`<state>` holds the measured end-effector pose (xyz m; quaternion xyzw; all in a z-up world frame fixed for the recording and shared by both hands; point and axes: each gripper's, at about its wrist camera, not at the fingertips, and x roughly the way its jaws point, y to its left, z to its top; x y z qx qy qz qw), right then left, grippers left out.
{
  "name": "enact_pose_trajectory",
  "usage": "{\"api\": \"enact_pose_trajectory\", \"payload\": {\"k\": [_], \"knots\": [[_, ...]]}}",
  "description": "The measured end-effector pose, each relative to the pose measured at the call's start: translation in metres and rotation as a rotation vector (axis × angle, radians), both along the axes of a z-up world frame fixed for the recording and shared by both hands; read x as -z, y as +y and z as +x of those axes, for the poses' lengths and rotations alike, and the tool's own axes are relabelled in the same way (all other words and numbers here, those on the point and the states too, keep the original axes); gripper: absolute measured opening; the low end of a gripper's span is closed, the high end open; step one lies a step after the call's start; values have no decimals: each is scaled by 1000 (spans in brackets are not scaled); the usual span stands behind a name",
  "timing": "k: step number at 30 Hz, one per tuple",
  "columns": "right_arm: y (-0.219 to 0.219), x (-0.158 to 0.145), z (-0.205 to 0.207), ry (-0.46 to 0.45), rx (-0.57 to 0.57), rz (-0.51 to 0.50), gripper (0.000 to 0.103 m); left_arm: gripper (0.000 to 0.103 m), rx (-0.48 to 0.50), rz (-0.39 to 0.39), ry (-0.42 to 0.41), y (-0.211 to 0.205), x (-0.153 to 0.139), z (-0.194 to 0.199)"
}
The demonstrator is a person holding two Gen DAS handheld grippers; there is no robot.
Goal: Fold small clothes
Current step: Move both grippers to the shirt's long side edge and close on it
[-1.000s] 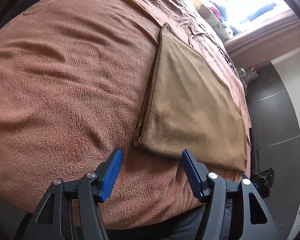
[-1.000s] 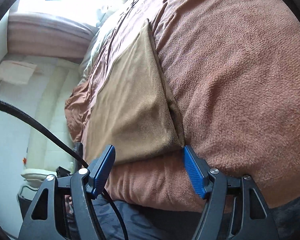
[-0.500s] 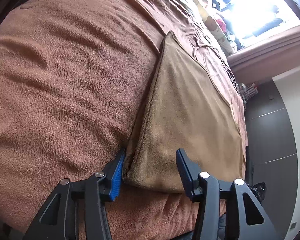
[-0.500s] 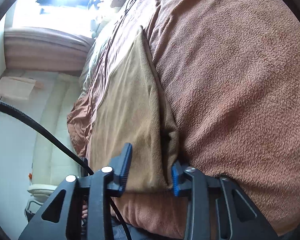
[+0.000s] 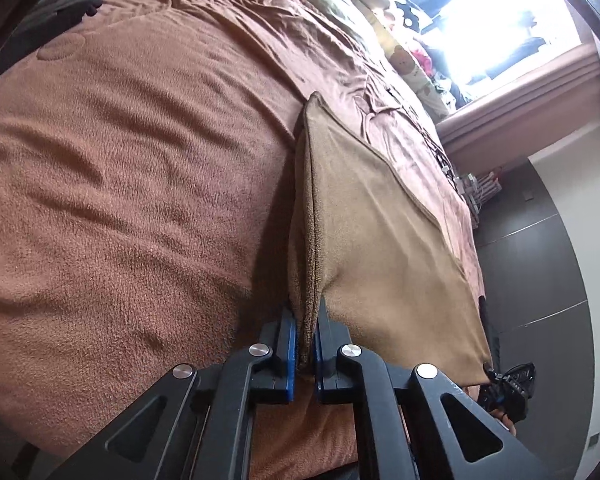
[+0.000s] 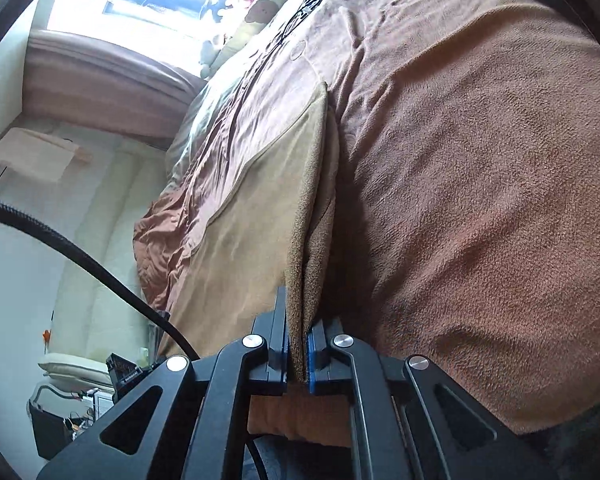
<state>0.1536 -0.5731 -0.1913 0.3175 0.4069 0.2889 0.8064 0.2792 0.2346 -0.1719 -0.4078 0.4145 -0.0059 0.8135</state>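
Tan cloth (image 5: 380, 240) folded on the brown blanket (image 5: 120, 180), left gripper (image 5: 306, 344) just clamped onto one near corner, blue pads pinching the bunched edge, right gripper (image 6: 298, 354) just closed on the other near corner (image 6: 306, 280), cloth lifted slightly at both pinches

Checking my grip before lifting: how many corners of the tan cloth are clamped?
2: left claw pinches one near corner of the tan cloth, right claw the other. Far corners lie free.
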Motion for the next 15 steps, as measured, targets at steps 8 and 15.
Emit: {"api": "enact_pose_trajectory", "payload": {"k": [8, 15], "knots": [[-9, 6, -25, 29, 9, -93, 4, 6, 3, -38, -32, 0, -6, -39], [2, -11, -36, 36, 60, -261, 23, 7, 15, -49, 13, -11, 14, -53]]}}
